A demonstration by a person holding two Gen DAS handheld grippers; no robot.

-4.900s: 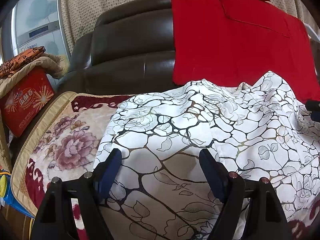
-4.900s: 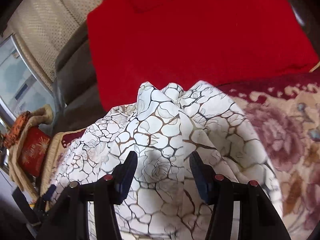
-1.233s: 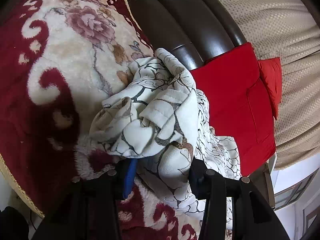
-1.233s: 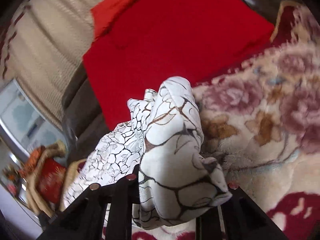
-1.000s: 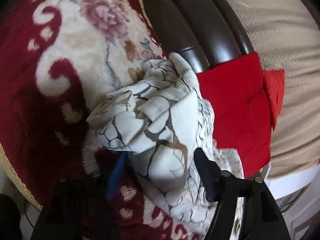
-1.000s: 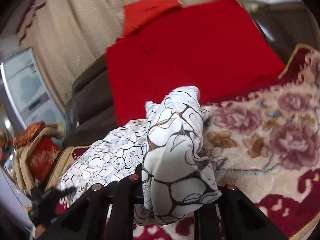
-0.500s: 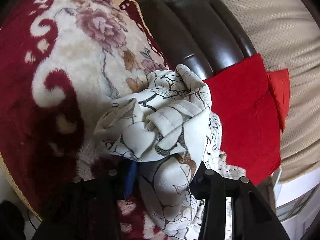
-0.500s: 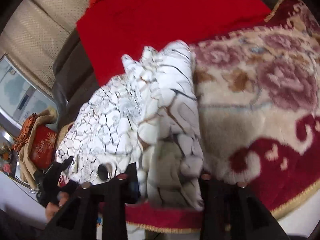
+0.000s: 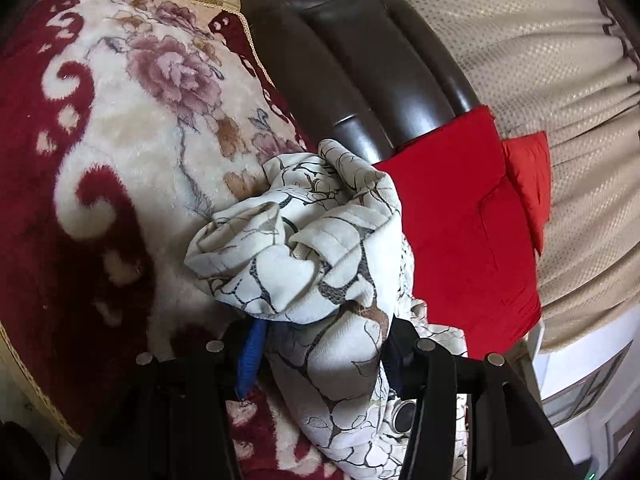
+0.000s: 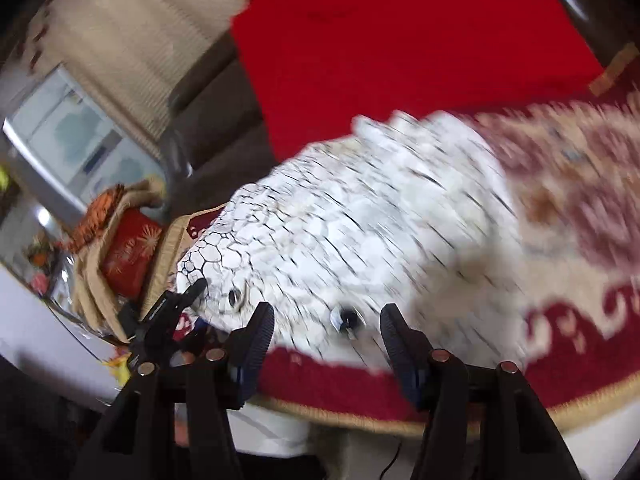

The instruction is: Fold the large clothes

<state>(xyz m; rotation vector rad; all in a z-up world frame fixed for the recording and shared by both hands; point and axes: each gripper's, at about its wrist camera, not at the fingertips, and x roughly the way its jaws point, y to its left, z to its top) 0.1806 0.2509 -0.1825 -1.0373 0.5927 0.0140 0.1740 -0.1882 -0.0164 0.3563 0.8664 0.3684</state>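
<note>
One garment (image 9: 316,248), white with a dark crackle-and-leaf print, lies bunched on the seat in front of me. My left gripper (image 9: 320,352) is clamped on a thick wad of it, cloth spilling over and between the blue-padded fingers (image 9: 250,354). My right gripper (image 10: 326,332) stands spread, its fingers apart with nothing between them, poised just at the near edge of the garment (image 10: 360,232); that view is smeared by motion, so fine detail is lost. From the right wrist I can also see the left gripper (image 10: 172,312) at the garment's far-left edge.

Under the garment is a plush blanket (image 9: 120,128), cream with mauve roses and deep red scrolls, edged in gold trim (image 10: 580,412). It covers the seat of a dark brown leather sofa (image 9: 360,60), whose padded back rises behind. A flat red cloth (image 9: 460,232) hangs over that back, just beside the garment, and a brighter red cushion (image 9: 528,176) sits past it.

Behind the sofa hangs a beige textured curtain (image 9: 520,40). Off to the side in the right wrist view, a red box with a firework design (image 10: 128,252) sits wrapped in tan fabric (image 10: 92,280), with an orange patterned cloth (image 10: 100,208) on top, and a pale appliance (image 10: 76,136) stands beyond it.
</note>
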